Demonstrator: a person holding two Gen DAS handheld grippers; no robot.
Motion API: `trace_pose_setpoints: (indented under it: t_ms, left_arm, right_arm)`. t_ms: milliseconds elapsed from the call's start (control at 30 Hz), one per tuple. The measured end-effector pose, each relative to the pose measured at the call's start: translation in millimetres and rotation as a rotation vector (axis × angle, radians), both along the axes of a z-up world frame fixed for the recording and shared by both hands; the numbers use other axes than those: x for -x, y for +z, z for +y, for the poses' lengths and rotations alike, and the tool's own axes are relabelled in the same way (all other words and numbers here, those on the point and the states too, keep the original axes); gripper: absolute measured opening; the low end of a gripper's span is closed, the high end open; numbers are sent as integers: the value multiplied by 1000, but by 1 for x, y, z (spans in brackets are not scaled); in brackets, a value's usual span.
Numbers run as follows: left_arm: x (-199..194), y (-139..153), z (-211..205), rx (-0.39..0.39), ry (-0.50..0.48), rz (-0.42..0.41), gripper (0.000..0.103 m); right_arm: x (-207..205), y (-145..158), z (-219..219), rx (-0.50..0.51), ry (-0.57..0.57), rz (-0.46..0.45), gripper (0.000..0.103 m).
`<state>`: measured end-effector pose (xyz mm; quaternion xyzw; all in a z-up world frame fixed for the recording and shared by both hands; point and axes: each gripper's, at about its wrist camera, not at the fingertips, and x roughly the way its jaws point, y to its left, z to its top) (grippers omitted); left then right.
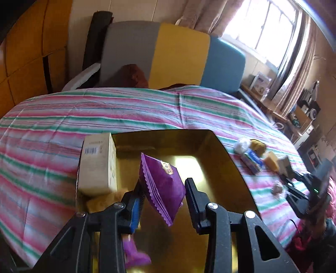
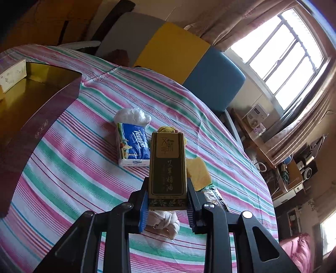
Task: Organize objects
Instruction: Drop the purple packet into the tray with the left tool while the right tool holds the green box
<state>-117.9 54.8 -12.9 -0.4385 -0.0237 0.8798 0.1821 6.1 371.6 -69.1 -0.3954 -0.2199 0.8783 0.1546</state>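
Left wrist view: left gripper (image 1: 164, 201), jaws spread, frees the purple sachet (image 1: 162, 187) over the gold tray (image 1: 229, 168), cream box (image 1: 97, 163) at ten o'clock; right gripper (image 2: 168, 206) clamps the dark box (image 2: 168, 168); tissue pack (image 2: 132, 145) at eleven o'clock awaits.

A home bedroom: a striped quilt (image 1: 105, 117) is covering the bed, curtains (image 2: 247, 19) are hanging beside a bright window (image 2: 287, 52), and a cluttered side desk (image 2: 279, 168) is standing by the wall.
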Motion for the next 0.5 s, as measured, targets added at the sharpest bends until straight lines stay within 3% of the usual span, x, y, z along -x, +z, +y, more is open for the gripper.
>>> trace_pose_setpoints:
  t_ms: [67, 267, 400, 500]
  left_arm:
    - [18, -8, 5, 8, 3, -24, 38]
    - [70, -42, 12, 147, 48, -75, 40]
    - [83, -52, 10, 148, 47, -107, 41]
    - [77, -44, 9, 151, 58, -79, 42]
  right_arm:
    - [1, 0, 1, 4, -6, -1, 30]
    - [4, -2, 6, 13, -21, -10, 30]
    - [5, -4, 8, 18, -26, -19, 30]
    - [6, -5, 10, 20, -29, -23, 30]
